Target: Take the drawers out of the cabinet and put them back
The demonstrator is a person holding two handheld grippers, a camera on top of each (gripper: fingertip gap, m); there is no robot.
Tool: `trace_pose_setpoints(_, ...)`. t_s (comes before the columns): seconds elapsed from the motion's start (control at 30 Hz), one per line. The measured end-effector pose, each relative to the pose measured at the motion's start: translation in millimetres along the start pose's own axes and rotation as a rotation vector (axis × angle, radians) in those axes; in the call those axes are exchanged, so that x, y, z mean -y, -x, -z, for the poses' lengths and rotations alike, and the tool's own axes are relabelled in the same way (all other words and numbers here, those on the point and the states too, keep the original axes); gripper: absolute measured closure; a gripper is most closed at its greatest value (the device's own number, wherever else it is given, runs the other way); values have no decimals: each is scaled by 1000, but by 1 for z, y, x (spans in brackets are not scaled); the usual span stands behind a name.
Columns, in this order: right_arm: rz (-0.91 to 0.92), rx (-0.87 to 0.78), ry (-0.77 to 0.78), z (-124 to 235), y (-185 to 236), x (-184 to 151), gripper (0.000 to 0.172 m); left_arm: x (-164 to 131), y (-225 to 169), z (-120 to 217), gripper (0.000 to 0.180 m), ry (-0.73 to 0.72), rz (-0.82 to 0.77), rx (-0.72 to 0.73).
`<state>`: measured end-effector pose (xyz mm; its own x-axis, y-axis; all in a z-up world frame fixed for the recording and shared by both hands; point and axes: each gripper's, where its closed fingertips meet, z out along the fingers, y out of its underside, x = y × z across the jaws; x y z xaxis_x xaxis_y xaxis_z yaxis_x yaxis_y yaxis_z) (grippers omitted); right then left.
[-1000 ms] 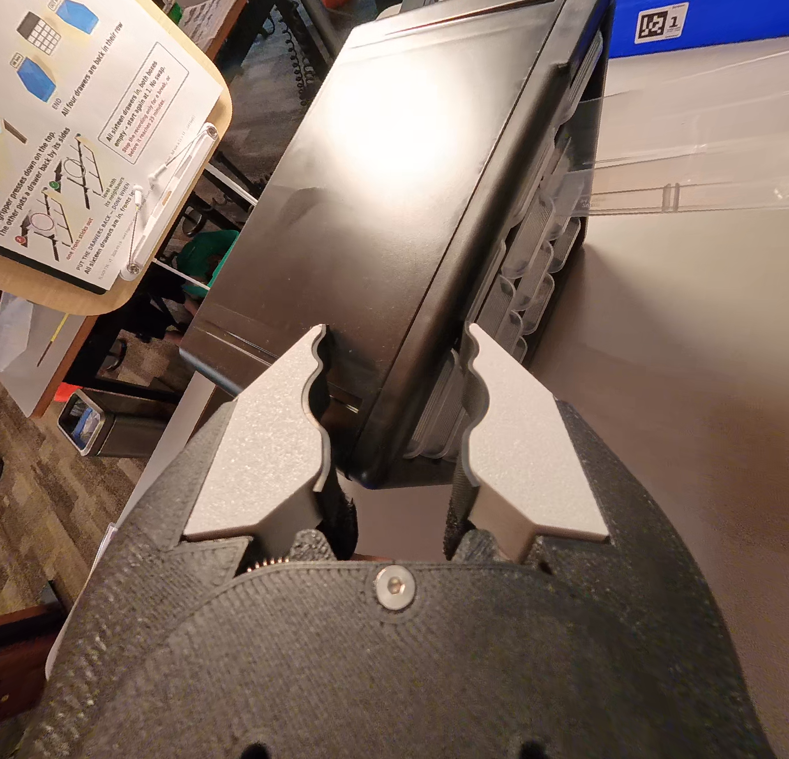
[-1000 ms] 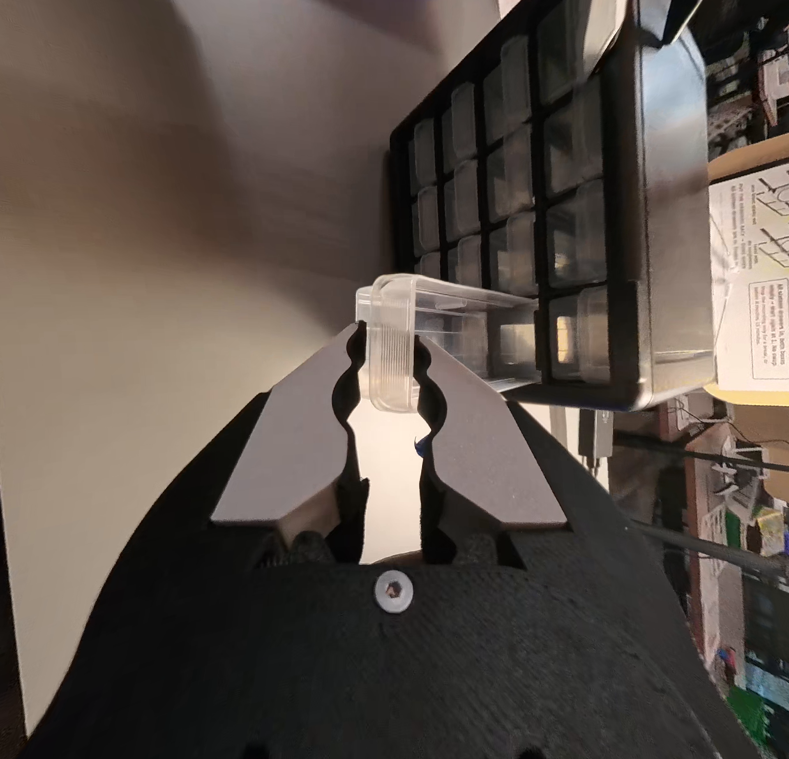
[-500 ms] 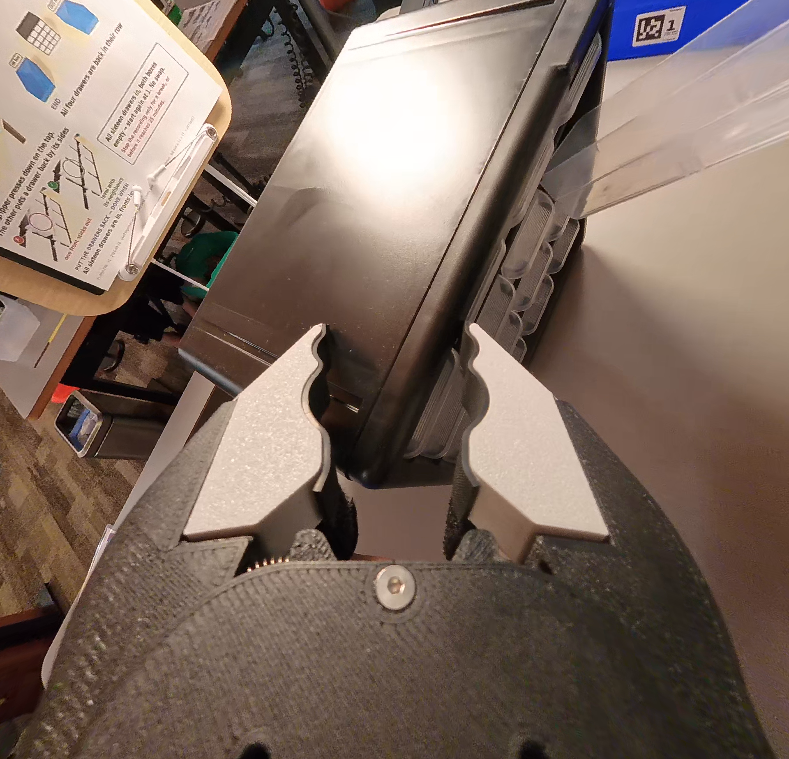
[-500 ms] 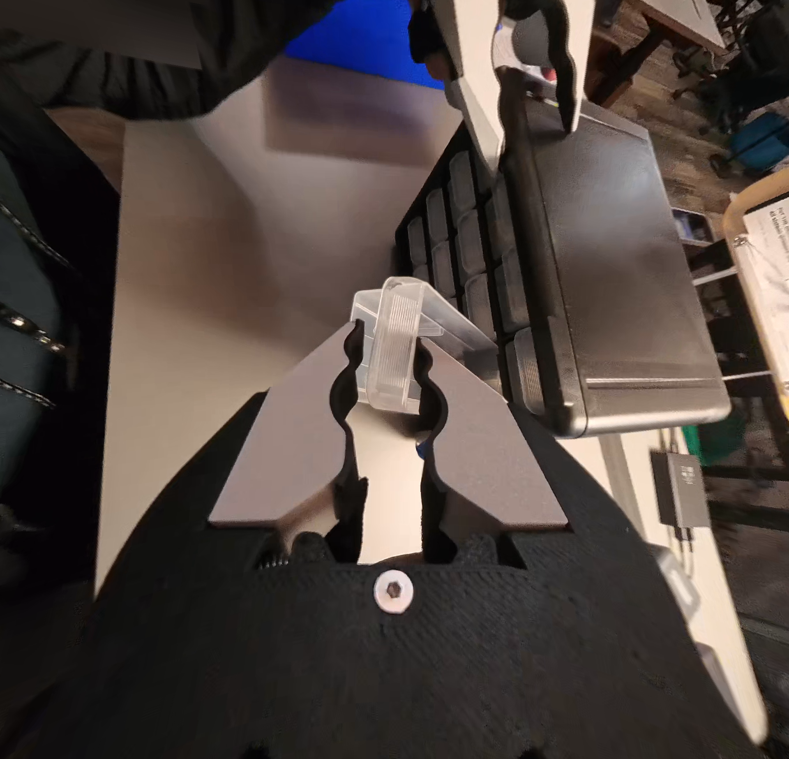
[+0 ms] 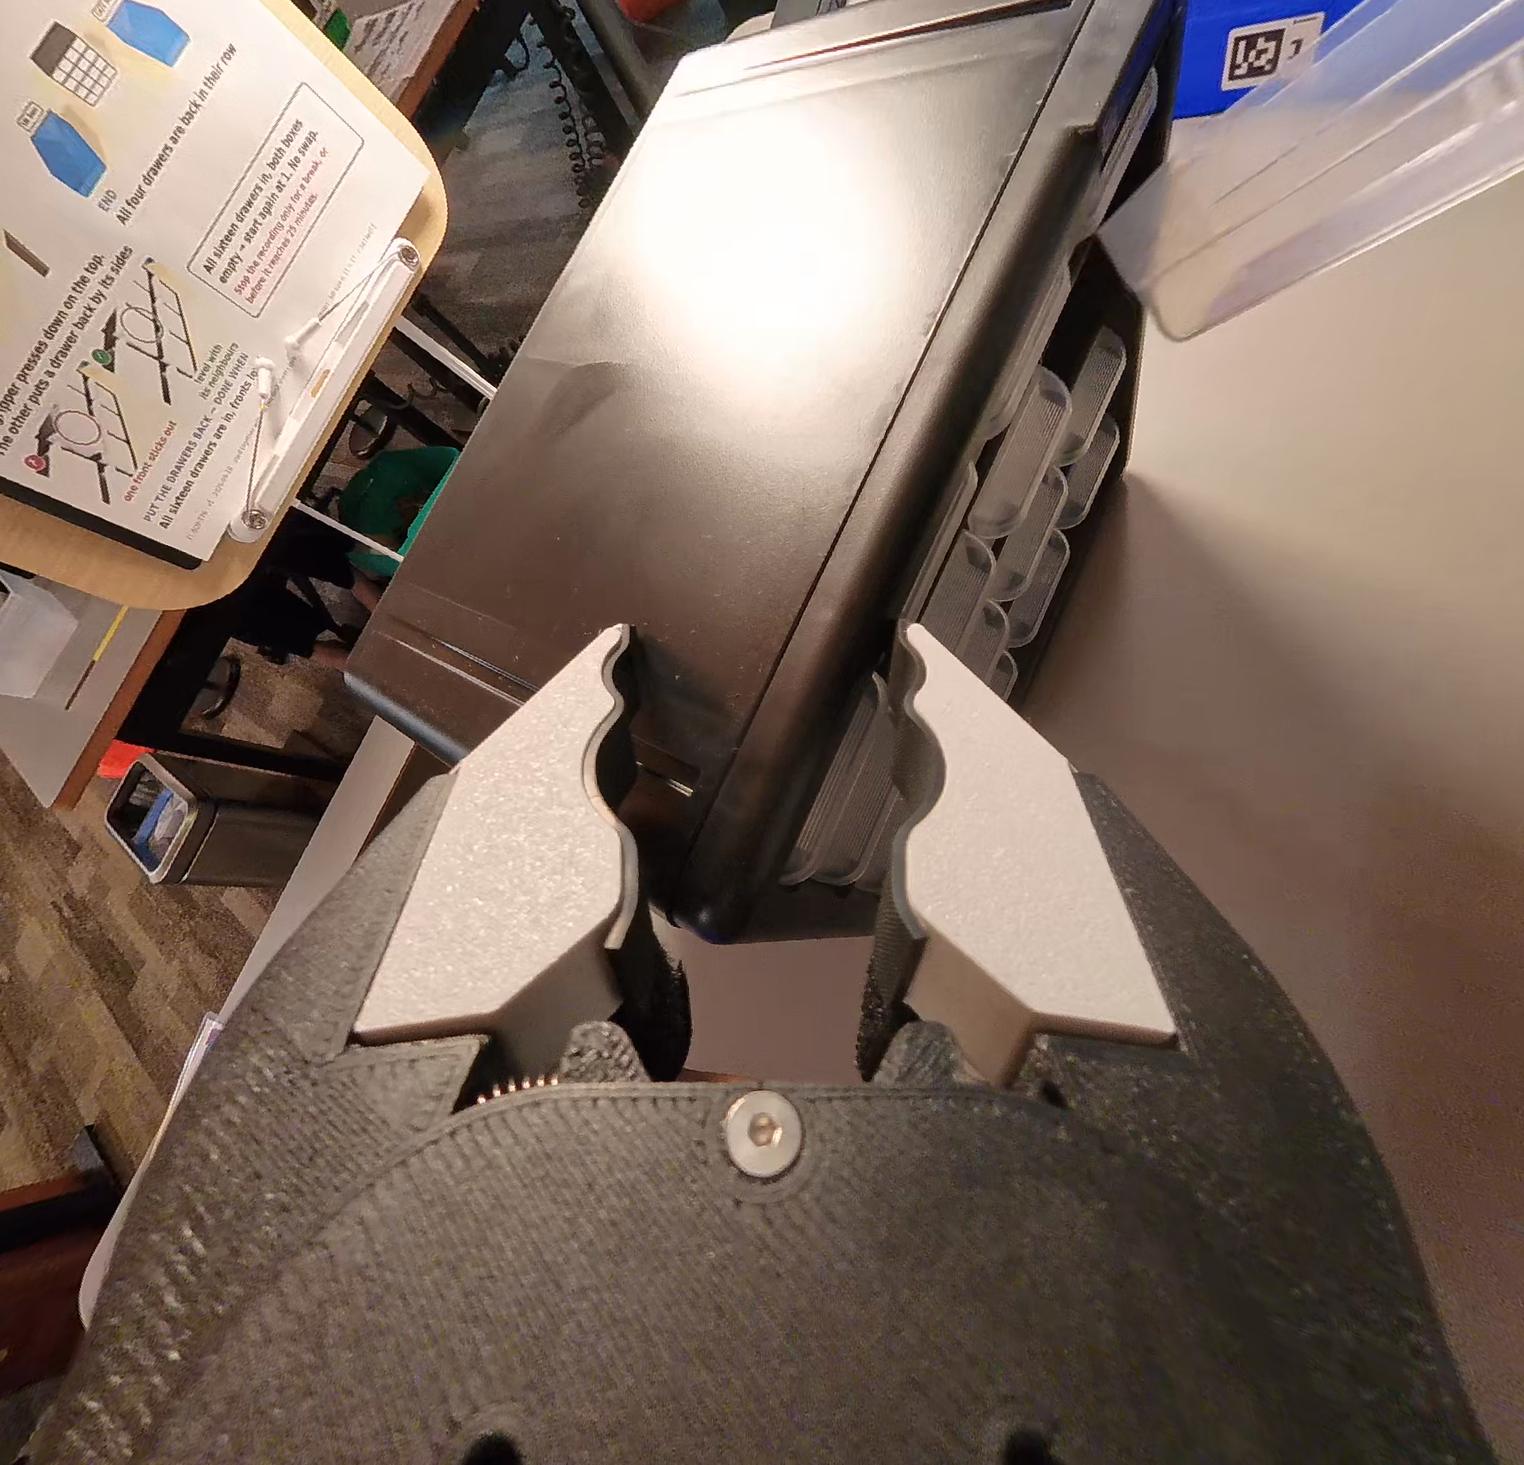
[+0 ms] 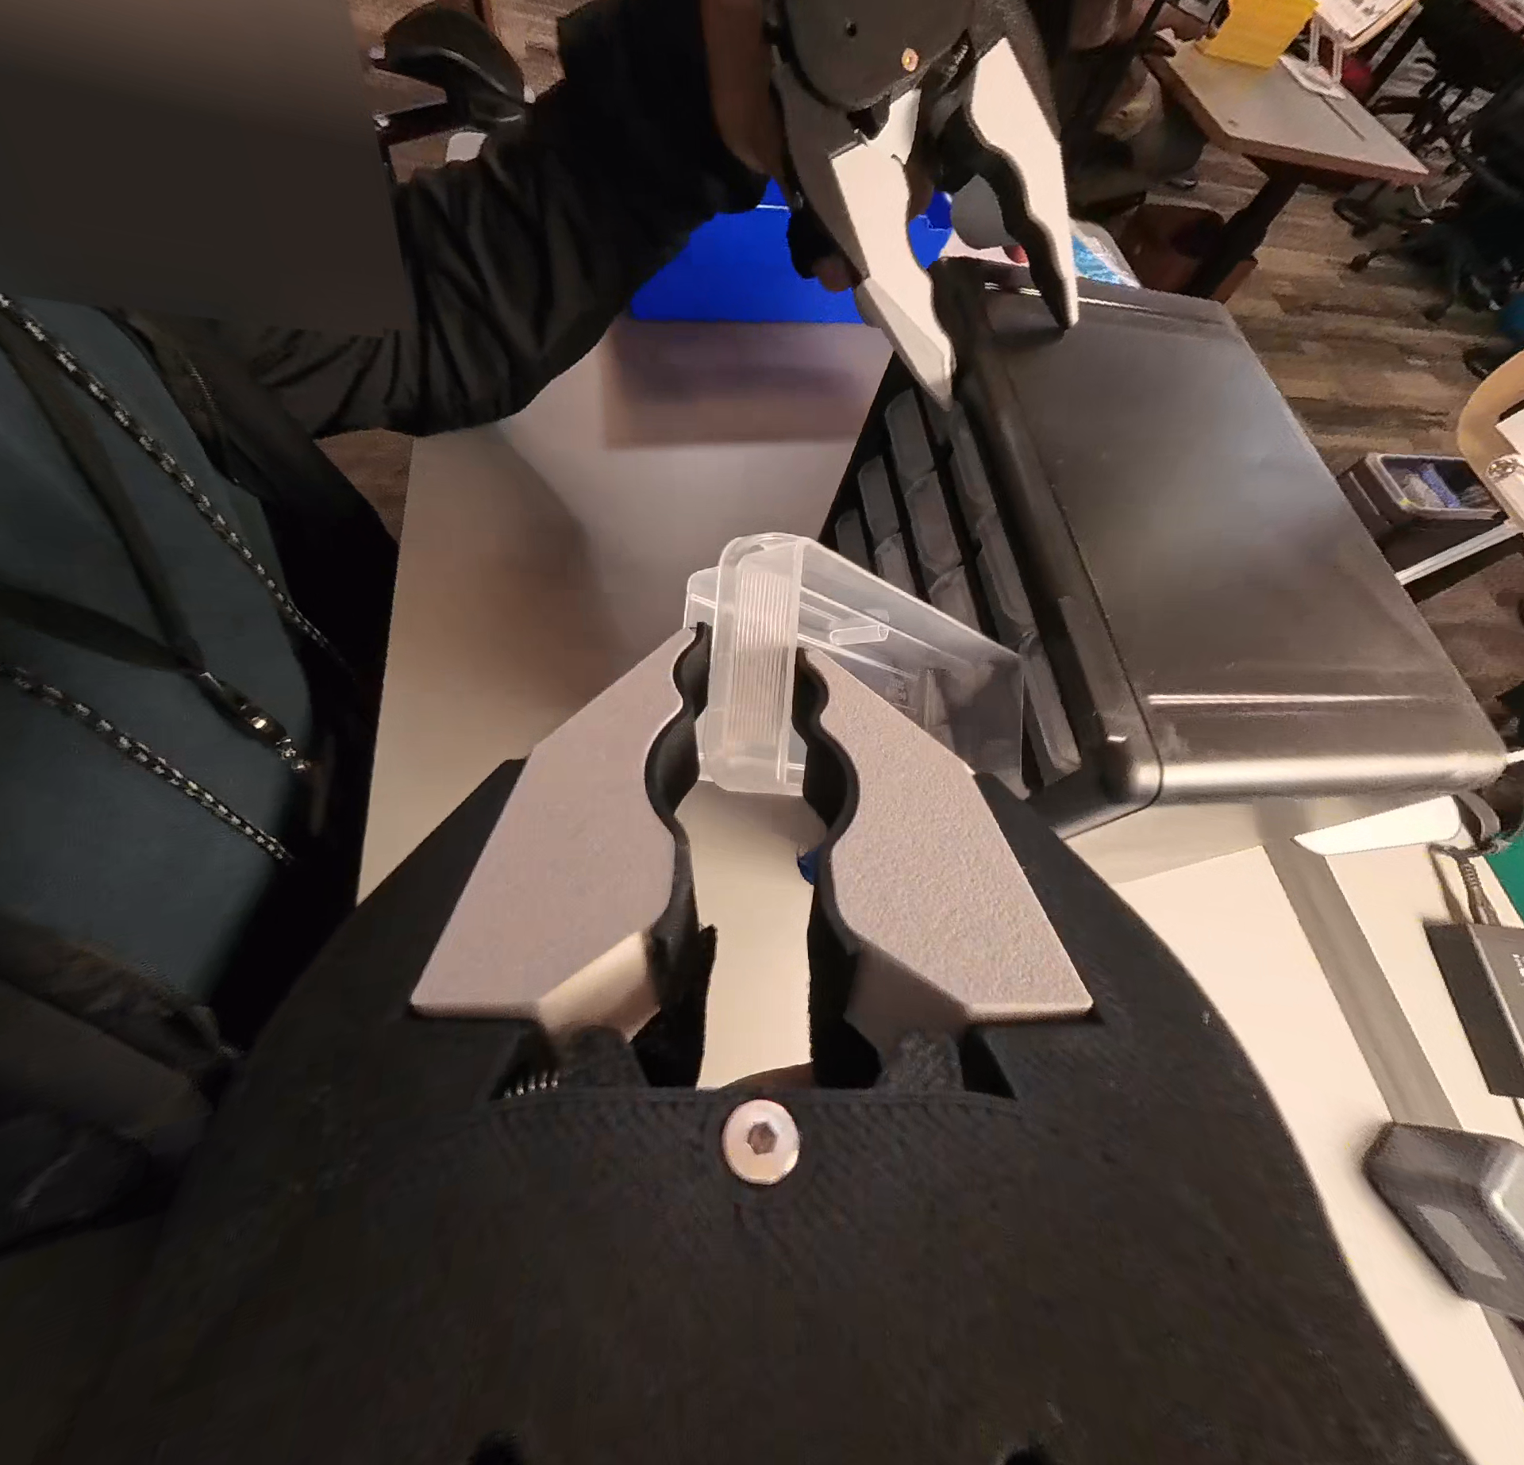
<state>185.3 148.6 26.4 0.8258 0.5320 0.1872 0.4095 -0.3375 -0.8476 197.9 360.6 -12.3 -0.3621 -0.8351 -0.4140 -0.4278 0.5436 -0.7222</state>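
Fingers (image 6: pixel 833 683) of R gripper (image 6: pixel 746 683) clamped on clear drawer (image 6: pixel 759 667), held off worktop (image 6: pixel 511 601).
L gripper (image 5: pixel 763 733) fingers spread wide, straddling black cabinet (image 5: pixel 726 403) top edge w/o being squeezed.

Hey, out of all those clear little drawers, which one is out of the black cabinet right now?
The clear drawer pinched by its ribbed front handle in the right gripper, held above the table. The other drawers visible sit in the cabinet.

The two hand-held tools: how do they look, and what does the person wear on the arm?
Each tool has a textured black printed body, a silver screw, and two flat grey fingers with wavy black inner edges. The arm wears a black sleeve and a black glove.
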Motion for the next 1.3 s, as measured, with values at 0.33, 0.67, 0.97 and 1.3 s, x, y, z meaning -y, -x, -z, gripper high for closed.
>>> trace_pose_setpoints(0.33,-95,-283,36,85,3,-36,152,0,0,0,120,-1,0,0)
trace_pose_setpoints(0.67,-482,-971,557,191,-148,-222,151,0,0,0,120,2,-1,3)
trace_pose_setpoints(0.97,-620,-956,716,140,-193,-344,150,0,0,-1,118,-6,0,-3)
trace_pose_setpoints(1.3,-717,-952,542,132,-193,-340,129,0,0,0,120,-6,-1,-4)
